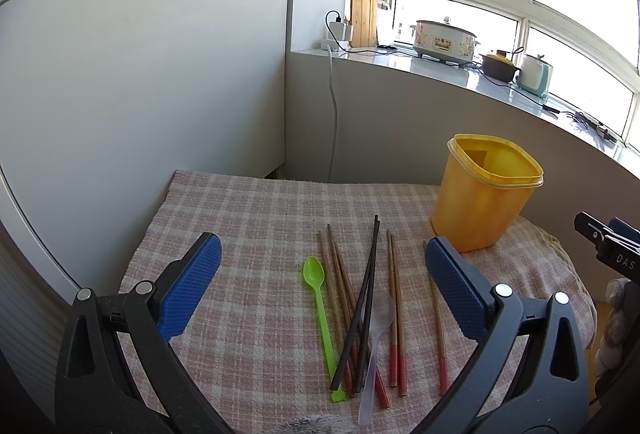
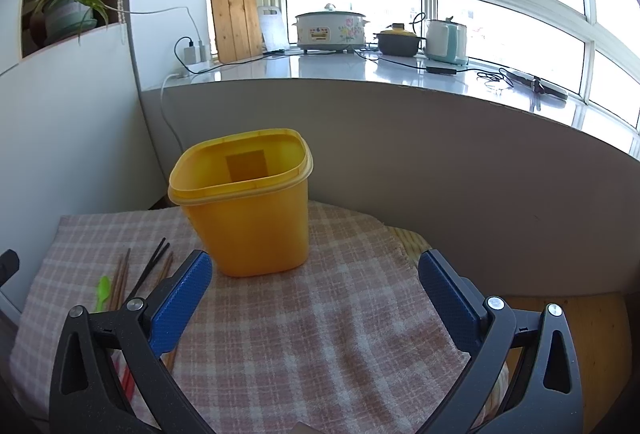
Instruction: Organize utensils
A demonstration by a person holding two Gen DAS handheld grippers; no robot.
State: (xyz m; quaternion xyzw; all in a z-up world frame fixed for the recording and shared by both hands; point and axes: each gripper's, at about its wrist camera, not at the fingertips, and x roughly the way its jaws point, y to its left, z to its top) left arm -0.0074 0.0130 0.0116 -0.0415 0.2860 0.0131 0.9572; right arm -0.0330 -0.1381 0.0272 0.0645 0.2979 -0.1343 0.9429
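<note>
Left wrist view: our left claw (image 1: 322,284) hangs wide over chopsticks (image 1: 394,314) and green spoon (image 1: 318,308); yellow container (image 1: 482,194) at 1 o'clock. Our right claw (image 2: 314,298) gapes wide, holding nothing.

A yellow plastic container (image 1: 480,194) stands upright and open-topped at the far right of the checked cloth, nothing visible inside. Near it the utensils lie flat in a loose row, handles toward the camera: a green plastic spoon (image 1: 320,318) at the left, then wooden chopsticks with red ends (image 1: 394,314), a dark pair (image 1: 362,308) crossing them, and a clear plastic spoon (image 1: 376,346) resting over the chopsticks.
</note>
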